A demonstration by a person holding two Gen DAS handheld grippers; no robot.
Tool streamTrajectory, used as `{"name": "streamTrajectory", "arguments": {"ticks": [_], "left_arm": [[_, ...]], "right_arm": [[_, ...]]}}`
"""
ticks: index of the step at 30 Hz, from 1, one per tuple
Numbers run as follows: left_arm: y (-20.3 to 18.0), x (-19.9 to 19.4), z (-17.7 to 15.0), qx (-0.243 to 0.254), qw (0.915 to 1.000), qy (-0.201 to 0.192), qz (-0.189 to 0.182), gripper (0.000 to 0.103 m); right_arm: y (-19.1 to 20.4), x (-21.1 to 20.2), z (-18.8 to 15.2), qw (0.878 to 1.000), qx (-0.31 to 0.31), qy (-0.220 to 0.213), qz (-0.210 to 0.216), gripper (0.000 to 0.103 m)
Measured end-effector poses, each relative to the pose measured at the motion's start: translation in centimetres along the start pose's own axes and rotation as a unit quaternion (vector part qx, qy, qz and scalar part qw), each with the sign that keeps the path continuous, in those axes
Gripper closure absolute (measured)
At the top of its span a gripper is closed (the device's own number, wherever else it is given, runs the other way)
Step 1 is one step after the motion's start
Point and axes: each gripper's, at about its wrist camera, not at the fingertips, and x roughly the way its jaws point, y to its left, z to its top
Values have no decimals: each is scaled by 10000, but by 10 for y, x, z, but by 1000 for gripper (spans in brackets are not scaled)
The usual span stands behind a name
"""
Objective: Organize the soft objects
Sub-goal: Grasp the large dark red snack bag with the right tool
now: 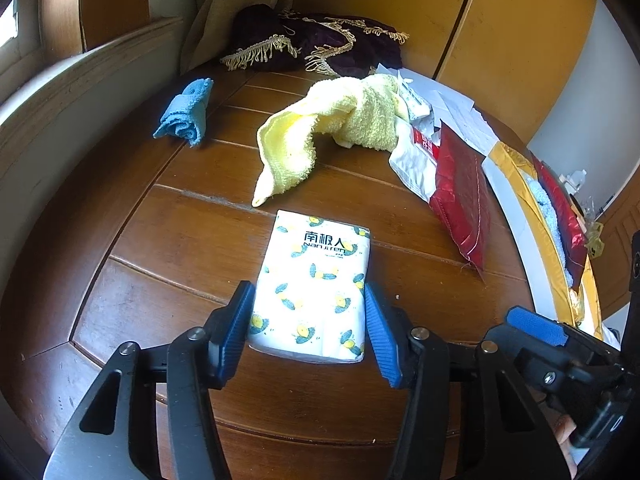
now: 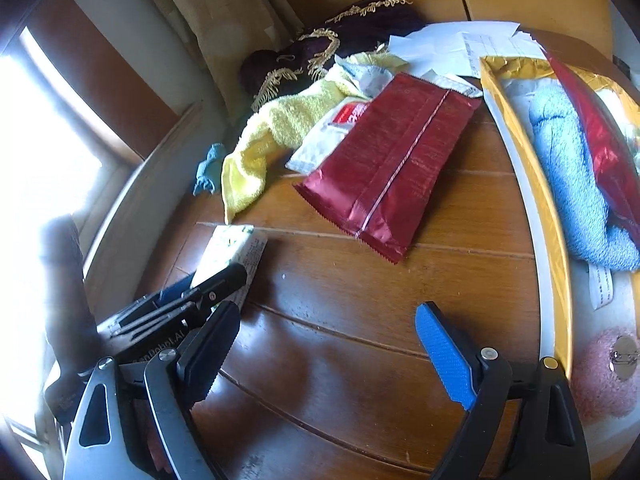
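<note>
Left wrist view: the left gripper [image 1: 310, 320] is set around the near end of a tissue pack [image 1: 314, 284], which lies flat on the brown wooden tabletop [image 1: 160, 240] at about 6 o'clock in that view. The blue fingers [image 1: 240, 324] are spread on either side of the pack, close to its soft wrapper, and it cannot be told whether they are pressing it or only flanking it. Several risks can be judged from this: the pack is gripped only at its near end, so it could sag or slide out if lifted; its plastic skin looks slick and its filling yields, so a weak squeeze could let it slip and a hard one could crush it. The pack is white, printed with small yellow and blue bees and dark lettering, and looks plump and rectangular. A crumpled yellow towel [image 1: 320, 128] lies just beyond it at 12 o'clock, and its trailing corner could be snagged if the pack were pushed forward. A rolled blue cloth [image 1: 186, 114] sits at 10 o'clock, and a red foil packet [image 1: 460, 192] at 2 o'clock. In the right wrist view the right gripper [image 2: 324, 344] is seen with fingers released and wide apart, holding nothing, above bare wood. A gold-lined box [image 2: 516, 136] at 2 o'clock there already holds a light blue towel [image 2: 572, 176].
</note>
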Motion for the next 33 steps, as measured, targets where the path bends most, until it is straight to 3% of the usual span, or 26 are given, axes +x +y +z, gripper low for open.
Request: {"name": "streamTrajectory", "arguments": {"ticks": [8, 15, 24, 33], "left_arm": [[13, -7, 0, -343, 9985, -53, -430, 51], [26, -14, 3, -649, 9950, -174, -741, 51], [36, -22, 5, -745, 9915, -268, -1036, 51], [44, -22, 6, -828, 9895, -254, -1157, 51]], "right_arm": [[6, -1, 20, 9997, 155, -173, 24, 13], [-7, 2, 45, 9951, 876, -453, -73, 13], [-16, 35, 84, 9829, 1645, -446, -692, 12], [-20, 56, 90, 9773, 1469, -551, -1426, 13]]}}
